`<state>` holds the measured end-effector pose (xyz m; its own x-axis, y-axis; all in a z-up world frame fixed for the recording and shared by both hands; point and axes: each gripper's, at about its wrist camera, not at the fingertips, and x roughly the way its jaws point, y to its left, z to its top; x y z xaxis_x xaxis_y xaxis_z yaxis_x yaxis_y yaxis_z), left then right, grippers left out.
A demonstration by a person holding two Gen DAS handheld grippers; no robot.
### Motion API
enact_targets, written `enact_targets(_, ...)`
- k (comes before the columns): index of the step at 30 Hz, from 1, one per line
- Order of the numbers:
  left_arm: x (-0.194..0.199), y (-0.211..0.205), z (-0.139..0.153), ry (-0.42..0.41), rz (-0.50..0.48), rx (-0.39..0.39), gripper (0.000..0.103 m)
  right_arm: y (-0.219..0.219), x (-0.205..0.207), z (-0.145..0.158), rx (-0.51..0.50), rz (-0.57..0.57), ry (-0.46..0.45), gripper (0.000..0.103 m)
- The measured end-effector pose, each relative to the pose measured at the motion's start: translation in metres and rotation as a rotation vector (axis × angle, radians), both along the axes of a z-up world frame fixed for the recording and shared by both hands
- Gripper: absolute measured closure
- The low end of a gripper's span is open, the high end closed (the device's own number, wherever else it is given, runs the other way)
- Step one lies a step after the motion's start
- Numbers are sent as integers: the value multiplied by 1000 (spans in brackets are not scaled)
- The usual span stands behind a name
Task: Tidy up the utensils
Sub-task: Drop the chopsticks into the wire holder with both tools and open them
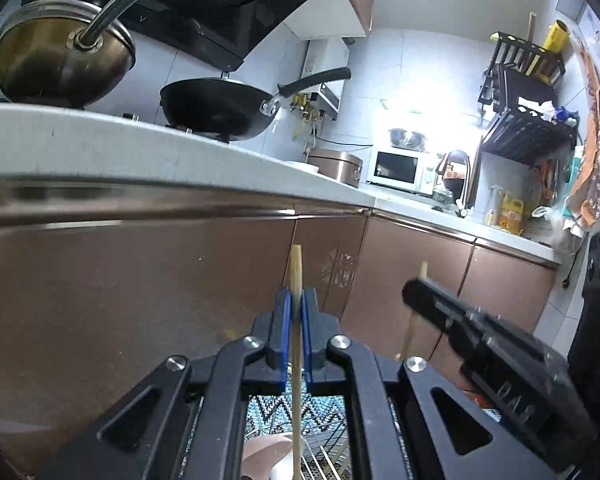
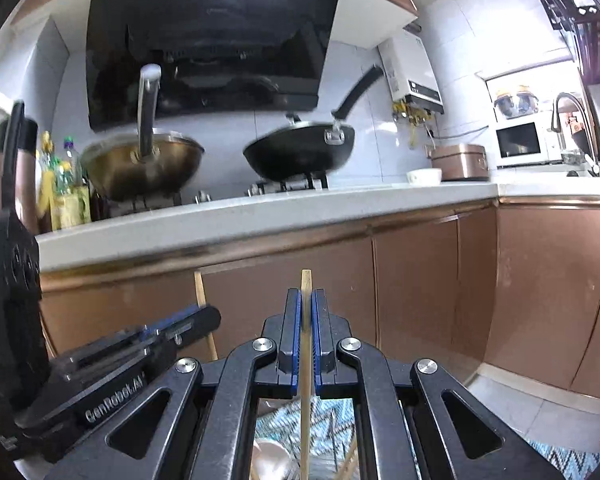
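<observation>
Kitchen countertop (image 2: 340, 200) — pale, L-shaped, above copper-brown cabinets.

On its stove sit a brass-coloured wok (image 2: 140, 168) and a black wok (image 2: 300, 152) — further along, a small white bowl (image 2: 424, 176), a copper rice cooker (image 2: 460, 162) and a white microwave (image 2: 522, 144).

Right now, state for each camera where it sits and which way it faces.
Left wrist: sits on the left gripper, low, facing the cabinet fronts; its jaws clamp a chopstick; the right gripper shows alongside.
Right wrist: sits on the right gripper, facing the stove counter; it clamps its own chopstick; the left gripper shows alongside.
Shared: black wok, brass pot, microwave.
</observation>
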<state>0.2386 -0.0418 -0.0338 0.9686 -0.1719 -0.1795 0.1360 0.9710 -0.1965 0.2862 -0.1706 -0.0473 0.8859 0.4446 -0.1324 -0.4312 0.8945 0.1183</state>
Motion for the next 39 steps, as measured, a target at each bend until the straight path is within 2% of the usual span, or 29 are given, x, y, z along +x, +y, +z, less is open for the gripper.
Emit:
enact_targets(6,-1,-8,-24,30,-13,1,98,-5,2,-33,-30,-19,69,97)
enact_targets(7,-2,-8,-26,37,-14,-1,96,-6,0,-35,-32,-20,75,95)
enact_targets(10,-6,-9,-27,48,-14,12,94,-10,-6,-35,-44,-32,85,77)
enact_targets(11,-8,-8,-26,52,-15,13,92,-13,-10,-32,-41,-39,84,75)
enact_targets(13,-14,-5,-23,57,-10,11,80,-15,-14,-28,-40,-45,81,74)
enact_targets(15,-23,-2,-17,53,-4,6,77,-17,-22,-21,-42,-54,68,73)
enact_targets(19,-46,4,-4,43,1,21,77,-21,-48,0,-62,-65,34,73)
enact_targets(23,-69,11,6,76,3,28,77,-28,-73,16,-87,-77,31,73)
enact_targets(31,-117,28,14,149,23,40,77,-49,-124,29,-129,-132,85,73)
enact_targets(39,-171,37,22,203,-10,32,77,-75,-177,39,-136,-186,138,73)
